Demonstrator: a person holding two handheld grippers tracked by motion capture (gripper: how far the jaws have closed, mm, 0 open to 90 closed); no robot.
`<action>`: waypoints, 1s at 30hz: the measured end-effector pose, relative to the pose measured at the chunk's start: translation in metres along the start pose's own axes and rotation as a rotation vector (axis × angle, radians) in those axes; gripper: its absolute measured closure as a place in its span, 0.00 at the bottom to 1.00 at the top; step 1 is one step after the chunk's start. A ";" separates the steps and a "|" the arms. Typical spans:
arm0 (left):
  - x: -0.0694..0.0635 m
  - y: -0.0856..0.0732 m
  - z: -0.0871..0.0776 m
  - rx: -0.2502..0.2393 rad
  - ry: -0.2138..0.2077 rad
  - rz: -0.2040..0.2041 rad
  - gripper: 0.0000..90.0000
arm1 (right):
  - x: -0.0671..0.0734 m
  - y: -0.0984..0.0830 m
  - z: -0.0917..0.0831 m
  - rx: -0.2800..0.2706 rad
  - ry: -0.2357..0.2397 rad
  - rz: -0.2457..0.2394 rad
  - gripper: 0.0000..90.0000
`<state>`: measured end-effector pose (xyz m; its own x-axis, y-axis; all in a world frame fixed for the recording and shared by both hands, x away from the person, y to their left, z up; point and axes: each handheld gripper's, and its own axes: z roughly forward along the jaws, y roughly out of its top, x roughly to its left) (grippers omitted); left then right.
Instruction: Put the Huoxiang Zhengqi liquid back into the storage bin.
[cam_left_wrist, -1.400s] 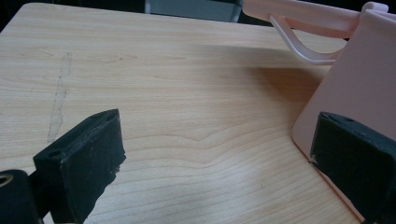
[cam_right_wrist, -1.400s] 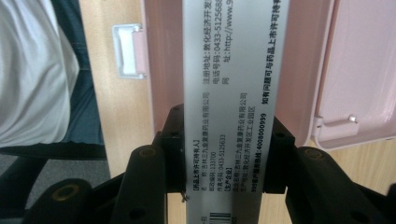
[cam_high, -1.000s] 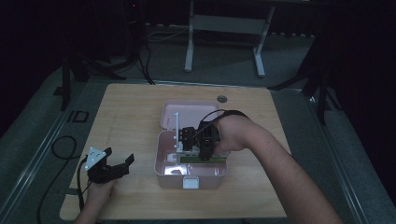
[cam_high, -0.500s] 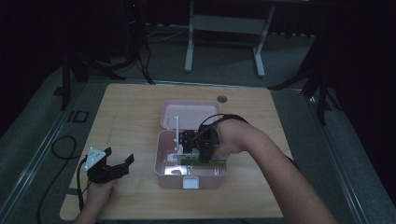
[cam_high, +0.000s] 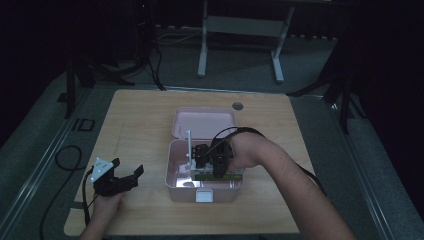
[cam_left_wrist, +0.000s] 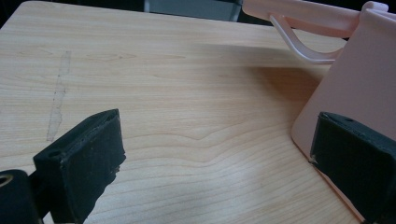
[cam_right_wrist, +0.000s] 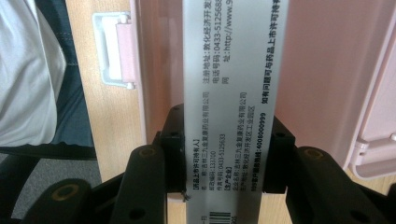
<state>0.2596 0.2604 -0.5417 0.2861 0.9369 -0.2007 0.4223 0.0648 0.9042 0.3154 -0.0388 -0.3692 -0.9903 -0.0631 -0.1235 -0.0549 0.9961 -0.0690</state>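
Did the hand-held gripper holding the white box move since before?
Yes. The right hand-held gripper, shut on the white box, has sunk a little deeper into the pink case.

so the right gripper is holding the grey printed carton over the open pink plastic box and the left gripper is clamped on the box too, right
Not quite. The right gripper is shut on the grey printed carton over the open pink plastic box. But the left gripper grips nothing: the left gripper view shows its jaws open over the bare wooden table, with the box beside one jaw.
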 end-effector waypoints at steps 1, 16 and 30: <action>0.000 0.000 0.000 0.001 0.000 0.001 0.03 | 0.000 0.001 0.001 0.000 0.001 0.000 0.68; 0.000 0.000 0.000 -0.003 -0.003 -0.003 0.03 | -0.001 0.001 0.019 0.001 0.010 -0.006 0.68; 0.000 0.000 0.001 -0.010 -0.007 -0.006 0.03 | -0.002 0.000 0.037 -0.006 0.018 -0.002 0.68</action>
<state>0.2602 0.2603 -0.5418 0.2899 0.9341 -0.2084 0.4150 0.0736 0.9068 0.3222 -0.0405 -0.4057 -0.9923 -0.0641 -0.1055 -0.0576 0.9963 -0.0632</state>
